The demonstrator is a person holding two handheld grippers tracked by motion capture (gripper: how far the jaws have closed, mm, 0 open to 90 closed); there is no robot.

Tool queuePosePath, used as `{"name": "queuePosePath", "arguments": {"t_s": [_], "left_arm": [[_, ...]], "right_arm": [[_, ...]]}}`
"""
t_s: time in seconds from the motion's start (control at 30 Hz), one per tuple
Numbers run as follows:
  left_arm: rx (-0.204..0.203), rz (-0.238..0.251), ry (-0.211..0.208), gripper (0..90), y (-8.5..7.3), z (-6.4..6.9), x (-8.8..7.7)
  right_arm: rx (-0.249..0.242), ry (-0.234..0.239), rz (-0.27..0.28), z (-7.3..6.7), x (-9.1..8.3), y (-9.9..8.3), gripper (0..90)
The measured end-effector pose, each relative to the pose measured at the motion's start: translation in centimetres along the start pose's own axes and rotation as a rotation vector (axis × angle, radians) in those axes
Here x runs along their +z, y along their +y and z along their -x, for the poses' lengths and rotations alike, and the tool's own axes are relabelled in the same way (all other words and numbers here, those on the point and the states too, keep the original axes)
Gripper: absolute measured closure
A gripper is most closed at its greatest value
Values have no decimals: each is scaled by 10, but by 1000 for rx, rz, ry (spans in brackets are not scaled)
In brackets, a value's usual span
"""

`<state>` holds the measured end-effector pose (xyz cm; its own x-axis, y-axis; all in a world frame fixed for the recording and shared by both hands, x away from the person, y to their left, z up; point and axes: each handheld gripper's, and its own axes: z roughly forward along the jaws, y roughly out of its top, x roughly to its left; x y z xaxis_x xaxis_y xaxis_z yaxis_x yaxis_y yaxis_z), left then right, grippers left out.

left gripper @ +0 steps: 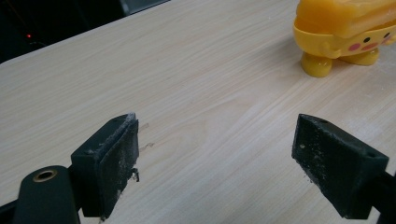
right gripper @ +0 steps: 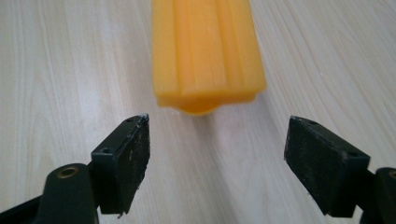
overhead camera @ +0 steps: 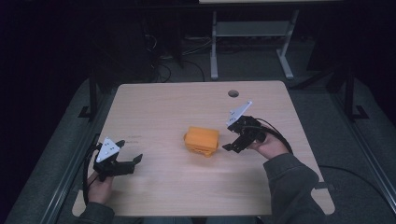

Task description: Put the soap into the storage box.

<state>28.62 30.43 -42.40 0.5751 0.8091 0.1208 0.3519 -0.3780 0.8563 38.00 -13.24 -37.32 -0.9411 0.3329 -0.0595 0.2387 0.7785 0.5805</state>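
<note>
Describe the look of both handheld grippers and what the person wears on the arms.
Both the left gripper and right gripper are black, two-jawed, each topped by a grey three-cornered plate with small dots. Their flat pads look scuffed and dusty. Black cables trail from each. The sleeves are dark grey.

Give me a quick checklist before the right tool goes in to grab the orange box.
1. Right tool open: ok, jaws wide apart.
2. Lined up with the orange box: ok, box end sits between the jaws, just ahead.
3. Opening wider than the box: ok, judging from the right gripper view.
4. Left tool out of the way: ok, open, off to the side.
5. Table around the box free: ok.
6. Box lid latched: cannot tell.
</note>
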Motion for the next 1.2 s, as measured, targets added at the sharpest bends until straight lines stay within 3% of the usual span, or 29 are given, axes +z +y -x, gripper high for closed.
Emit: {"name": "queuePosePath", "arguments": {"t_s": [0.53, 1.2], "left_arm": [[2, -1, -1, 141, 0, 1, 1], [1, 3, 1, 141, -1, 1, 1]], "right_arm": [[63, -25, -3, -5, -15, -39, 221], [123, -41, -4, -13, -22, -74, 221]]}}
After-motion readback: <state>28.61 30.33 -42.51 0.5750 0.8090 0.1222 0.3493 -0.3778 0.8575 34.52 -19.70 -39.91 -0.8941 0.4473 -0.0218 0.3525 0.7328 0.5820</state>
